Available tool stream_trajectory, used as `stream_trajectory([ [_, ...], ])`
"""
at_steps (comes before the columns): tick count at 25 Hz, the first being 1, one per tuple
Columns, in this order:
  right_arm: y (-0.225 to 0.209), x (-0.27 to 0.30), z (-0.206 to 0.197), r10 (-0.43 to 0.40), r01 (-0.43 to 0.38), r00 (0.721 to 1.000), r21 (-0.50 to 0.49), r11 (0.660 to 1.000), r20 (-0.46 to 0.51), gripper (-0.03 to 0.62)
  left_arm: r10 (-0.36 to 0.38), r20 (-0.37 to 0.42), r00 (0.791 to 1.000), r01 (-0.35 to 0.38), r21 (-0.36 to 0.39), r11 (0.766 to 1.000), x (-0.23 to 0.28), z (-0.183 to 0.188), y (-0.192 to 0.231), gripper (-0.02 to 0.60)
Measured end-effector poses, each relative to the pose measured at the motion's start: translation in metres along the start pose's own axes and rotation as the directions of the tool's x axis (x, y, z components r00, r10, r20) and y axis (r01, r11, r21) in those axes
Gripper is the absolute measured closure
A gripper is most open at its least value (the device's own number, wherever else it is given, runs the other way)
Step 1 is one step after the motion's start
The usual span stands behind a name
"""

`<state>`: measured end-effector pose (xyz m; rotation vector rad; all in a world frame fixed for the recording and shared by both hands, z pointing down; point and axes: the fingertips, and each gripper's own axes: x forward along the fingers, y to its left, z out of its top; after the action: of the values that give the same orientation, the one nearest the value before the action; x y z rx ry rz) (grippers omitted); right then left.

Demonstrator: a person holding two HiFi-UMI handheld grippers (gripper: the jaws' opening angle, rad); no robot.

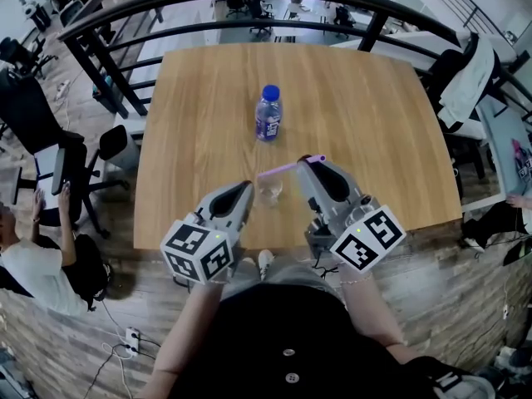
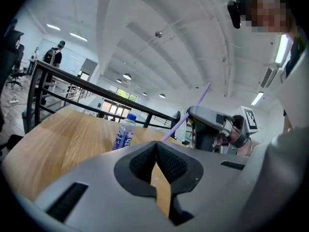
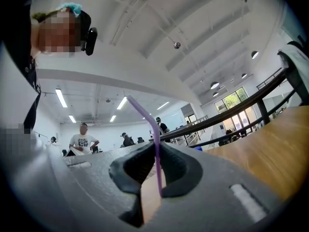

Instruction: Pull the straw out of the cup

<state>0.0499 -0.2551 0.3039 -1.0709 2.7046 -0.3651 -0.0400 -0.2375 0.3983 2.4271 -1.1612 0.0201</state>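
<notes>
Pinching the straw (image 1: 278, 169) tight in your right gripper (image 3: 155, 153), draw it straight up, left gripper (image 2: 156, 151) closed beside the cup (image 1: 270, 192).

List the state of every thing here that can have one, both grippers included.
right gripper: shut on the straw.
left gripper: jaws together; whether they pinch the cup is unclear.
straw: tilted; whether its low end has cleared the cup is unclear.
cup: upright on the table, at the left gripper's tip.
bottle: upright, capped.
</notes>
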Motion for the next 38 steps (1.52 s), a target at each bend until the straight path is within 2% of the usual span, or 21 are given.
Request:
stream_trajectory([
  [4,-0.003,-0.004,0.014,-0.019,0.015,0.998,0.066,0.998,0.055,0.563,-0.019,0.013,1.000,0.019,-0.003,1.000,-0.002,0.006,-0.002,0.565],
  [8,-0.003,-0.008,0.025,-0.032,0.023,0.993,0.079,0.997,0.118,0.563,-0.019,0.038,0.999,0.019,-0.009,1.000,-0.008,0.011,0.003,0.565],
  [14,0.001,-0.019,0.040,-0.018,-0.007,0.971,0.102,0.995,0.240,0.563,-0.024,0.068,0.997,0.026,-0.023,0.999,-0.013,0.020,0.008,0.565],
  [18,0.005,-0.025,0.044,0.000,-0.033,0.962,0.114,0.993,0.274,0.563,-0.043,0.085,0.995,0.046,-0.027,0.999,-0.015,0.023,0.003,0.565],
  [23,0.010,-0.033,0.045,0.012,-0.060,0.947,0.139,0.988,0.322,0.563,-0.032,0.129,0.991,0.035,-0.018,0.999,-0.021,0.026,0.005,0.565],
  [30,0.015,-0.035,0.041,0.019,-0.079,0.942,0.169,0.982,0.334,0.563,-0.024,0.157,0.987,0.031,-0.039,0.999,-0.026,0.028,0.006,0.566],
  [38,0.018,-0.029,0.022,0.015,-0.075,0.953,0.188,0.979,0.304,0.563,-0.039,0.137,0.990,0.045,-0.041,0.998,-0.025,0.018,0.007,0.566],
])
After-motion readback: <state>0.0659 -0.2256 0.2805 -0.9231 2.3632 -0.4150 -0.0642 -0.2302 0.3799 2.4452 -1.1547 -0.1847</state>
